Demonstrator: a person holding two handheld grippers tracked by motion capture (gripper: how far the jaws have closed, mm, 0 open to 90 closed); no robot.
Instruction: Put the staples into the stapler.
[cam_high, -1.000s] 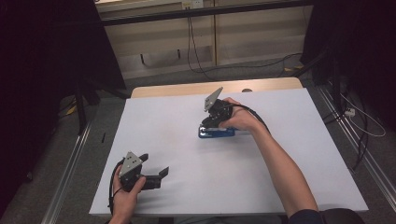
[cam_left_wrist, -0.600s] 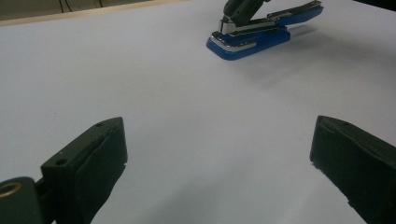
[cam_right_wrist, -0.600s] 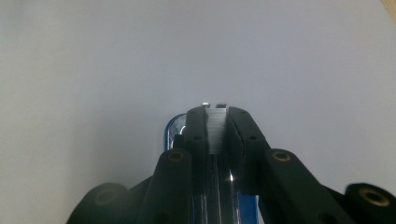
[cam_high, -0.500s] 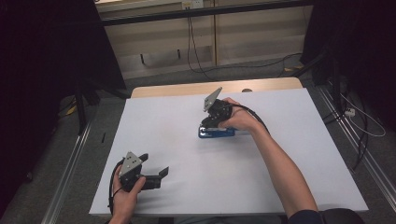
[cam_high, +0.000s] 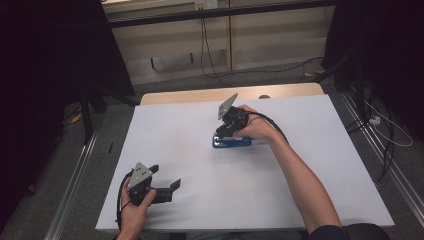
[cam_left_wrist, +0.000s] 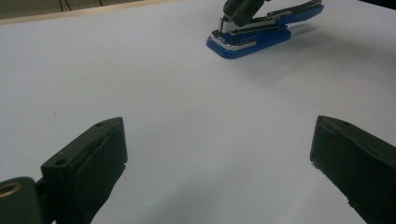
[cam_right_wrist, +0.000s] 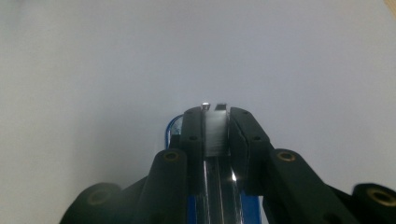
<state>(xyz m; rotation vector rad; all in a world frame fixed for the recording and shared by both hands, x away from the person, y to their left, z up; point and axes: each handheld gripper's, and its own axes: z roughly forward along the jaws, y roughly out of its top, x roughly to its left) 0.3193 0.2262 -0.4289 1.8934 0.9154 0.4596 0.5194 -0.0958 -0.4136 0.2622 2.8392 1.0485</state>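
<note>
No movement noted since earlier frames. Blue stapler (cam_high: 231, 142) at counter (cam_high: 310, 165) centre, top arm clamped by right gripper (cam_right_wrist: 215, 122) fingers. Left gripper (cam_high: 172, 187) fingers spread, idle. Grip to be kept centred, squeeze steady.

Blue stapler (cam_left_wrist: 254, 33) with a shiny chrome strip along its middle, sitting on a plain white table (cam_high: 310, 165). Both grippers are matte black, the left gripper (cam_high: 167, 189) topped by a grey plate.
</note>
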